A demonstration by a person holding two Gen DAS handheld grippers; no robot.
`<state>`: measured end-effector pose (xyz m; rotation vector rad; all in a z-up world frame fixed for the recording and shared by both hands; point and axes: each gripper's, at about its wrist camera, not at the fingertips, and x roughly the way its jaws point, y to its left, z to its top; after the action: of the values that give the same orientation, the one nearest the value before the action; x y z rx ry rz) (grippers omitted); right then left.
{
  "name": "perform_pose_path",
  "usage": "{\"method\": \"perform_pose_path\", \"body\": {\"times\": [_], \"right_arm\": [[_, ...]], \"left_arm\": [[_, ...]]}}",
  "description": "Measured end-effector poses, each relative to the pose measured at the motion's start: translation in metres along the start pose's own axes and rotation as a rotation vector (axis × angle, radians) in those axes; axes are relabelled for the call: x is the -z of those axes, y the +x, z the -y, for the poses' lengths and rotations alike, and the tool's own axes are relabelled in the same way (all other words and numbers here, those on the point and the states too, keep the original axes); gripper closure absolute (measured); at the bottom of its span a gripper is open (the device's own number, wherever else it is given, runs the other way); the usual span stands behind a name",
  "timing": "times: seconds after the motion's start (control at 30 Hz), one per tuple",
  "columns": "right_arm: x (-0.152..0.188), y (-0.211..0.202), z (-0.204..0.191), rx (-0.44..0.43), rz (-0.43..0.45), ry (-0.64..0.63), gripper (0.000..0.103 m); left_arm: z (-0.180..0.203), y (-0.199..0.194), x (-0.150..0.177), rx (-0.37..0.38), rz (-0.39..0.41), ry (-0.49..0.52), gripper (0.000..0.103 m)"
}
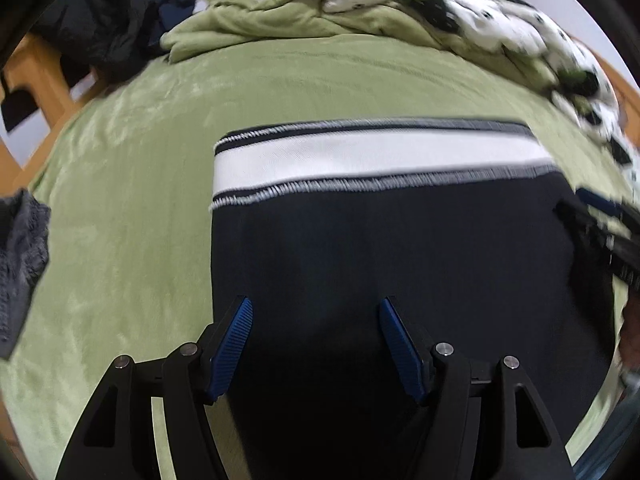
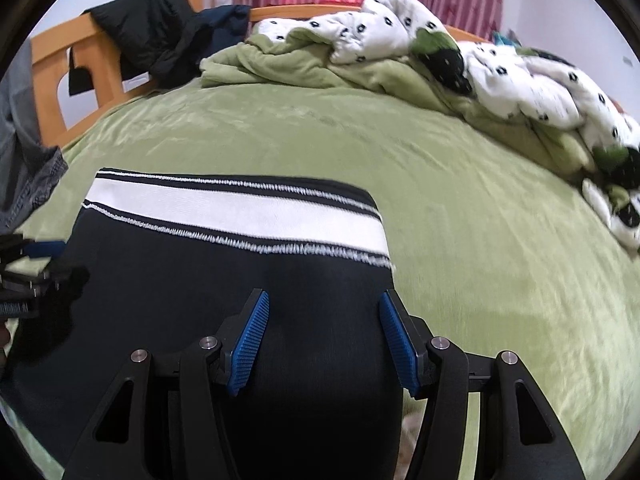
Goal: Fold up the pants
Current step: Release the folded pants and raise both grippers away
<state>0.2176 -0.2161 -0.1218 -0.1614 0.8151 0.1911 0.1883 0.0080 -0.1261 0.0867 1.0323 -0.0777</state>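
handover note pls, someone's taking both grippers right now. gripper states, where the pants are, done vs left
Left gripper: jaws apart, nothing pinched, over the dark pants near their left edge.
Right gripper: jaws apart, nothing held, over the pants' right edge.
Pants: lying flat on the green blanket, white waistband stripe on the far side from both cameras.
Elsewhere: rumpled spotted duvet at the back of the bed, dark jacket on the headboard.
Done: pants look like a compact rectangle, so probably at least one fold is in.
Left: grab the near edge with both grippers for the next fold, I'd guess; near part is out of view.
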Motion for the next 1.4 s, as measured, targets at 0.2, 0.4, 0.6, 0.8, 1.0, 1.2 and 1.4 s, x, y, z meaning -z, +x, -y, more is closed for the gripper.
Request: {"method": "perform_pose_path", "body": {"times": [0.2,0.4,0.6,0.8,1.0,1.2,1.4], "right_arm": [[0.025,-0.026,-0.003,0.014,-0.015,-0.010,0.047],[0.059,-0.052,0.000,-0.009,-0.076,0.020,0.047],[0.092,-0.079,-0.001,-0.055,-0.122,0.081,0.048],[0.098,-0.143,-0.005,-0.029,0.026,0.120,0.049],[0.097,-0.210,-0.004,-0.012,0.127,0.170,0.038],[0.113,-0.230,-0.003,0.033,0.135,0.174,0.034],[0.129,-0.238,0.001,0.077,0.160,0.183,0.014]], "left_arm": [[0.001,-0.026,0.028,0.022,-0.008,-0.034,0.039],[0.009,-0.052,0.062,0.018,-0.007,-0.065,0.039],[-0.001,-0.076,0.092,0.088,-0.058,-0.211,0.039],[0.012,-0.126,0.121,0.159,0.052,-0.274,0.039],[0.025,-0.171,0.136,0.033,0.200,-0.276,0.039],[0.033,-0.190,0.141,-0.038,0.280,-0.257,0.032],[0.036,-0.202,0.149,-0.046,0.292,-0.271,0.031]]}}
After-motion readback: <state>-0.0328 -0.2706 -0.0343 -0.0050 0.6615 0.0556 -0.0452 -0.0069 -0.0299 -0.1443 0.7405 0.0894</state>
